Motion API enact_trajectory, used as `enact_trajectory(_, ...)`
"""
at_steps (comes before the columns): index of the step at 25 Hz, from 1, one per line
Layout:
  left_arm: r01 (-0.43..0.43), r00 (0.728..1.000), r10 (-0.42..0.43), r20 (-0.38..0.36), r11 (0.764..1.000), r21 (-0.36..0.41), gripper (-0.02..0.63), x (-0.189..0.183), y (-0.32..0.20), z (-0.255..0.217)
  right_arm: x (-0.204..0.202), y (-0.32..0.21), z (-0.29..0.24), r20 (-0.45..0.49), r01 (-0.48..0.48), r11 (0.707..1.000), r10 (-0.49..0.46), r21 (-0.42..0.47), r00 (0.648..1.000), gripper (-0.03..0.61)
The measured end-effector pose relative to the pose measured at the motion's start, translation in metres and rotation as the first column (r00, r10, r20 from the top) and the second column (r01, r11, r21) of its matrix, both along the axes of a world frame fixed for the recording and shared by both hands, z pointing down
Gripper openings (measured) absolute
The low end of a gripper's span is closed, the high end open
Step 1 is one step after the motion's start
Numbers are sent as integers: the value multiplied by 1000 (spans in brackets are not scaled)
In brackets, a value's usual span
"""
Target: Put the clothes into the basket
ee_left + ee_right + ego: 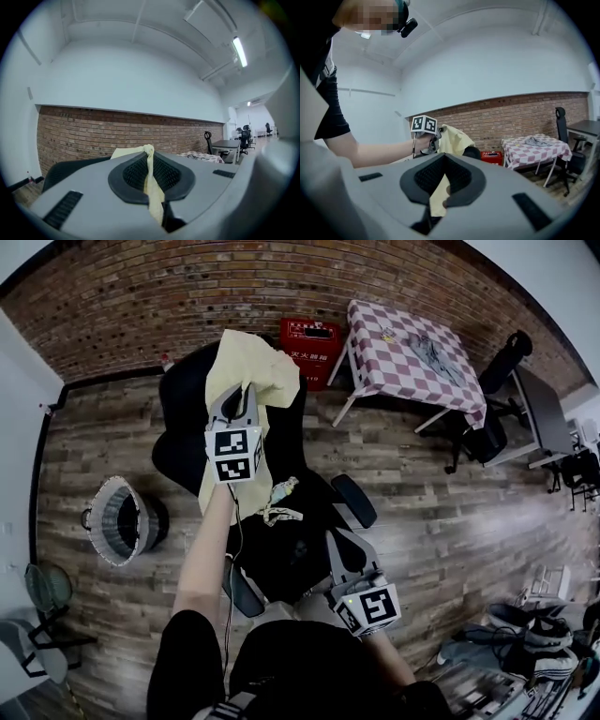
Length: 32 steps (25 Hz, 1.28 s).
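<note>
A pale yellow cloth (246, 367) hangs over a black office chair (186, 399), lifted by my left gripper (243, 395). In the left gripper view the left gripper (149, 157) is shut on a twisted strip of that cloth (154, 193). My right gripper (339, 542) sits lower, over the chair seat near the person's body. In its own view the right gripper (442, 186) is shut on a pale yellow fold of fabric (437, 202), and the raised cloth (453, 139) shows beyond. The basket (120, 520), wire with a white rim, stands on the floor at the left.
A red crate (311, 338) stands against the brick wall. Beside it a checkered table (398, 367) holds a grey garment (433, 352). A second office chair (495, 432) and desk stand at the right. Shoes (530, 634) lie at the lower right.
</note>
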State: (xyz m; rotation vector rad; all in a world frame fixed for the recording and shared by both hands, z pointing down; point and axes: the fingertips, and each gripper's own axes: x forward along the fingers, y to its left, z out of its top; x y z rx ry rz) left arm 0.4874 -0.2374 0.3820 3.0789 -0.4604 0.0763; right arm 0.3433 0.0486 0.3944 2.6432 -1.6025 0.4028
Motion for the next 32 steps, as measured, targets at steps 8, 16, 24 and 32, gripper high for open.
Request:
enact_trajectory(8,30,992,-22,-125,998,62,23,-63,28,-85,-22,-7,-13,-13,146,987,-145,73,989,8)
enact_trajectory(16,115,975,-90,-204,987,114,23,-141,56,-161,-41,7,-25,-8,289,947,-291,138,957,8)
enact_trajectory(24,305,943,-269,-194,935,183,23,-247,83,-177,-84,16,-31,-8,466,861,-475,202,880,8)
enact_trajectory(32,516,855,-485,-184,828,217,23,-388,104,-185,-169,11,-25,7,671,711,-687,211,726,8)
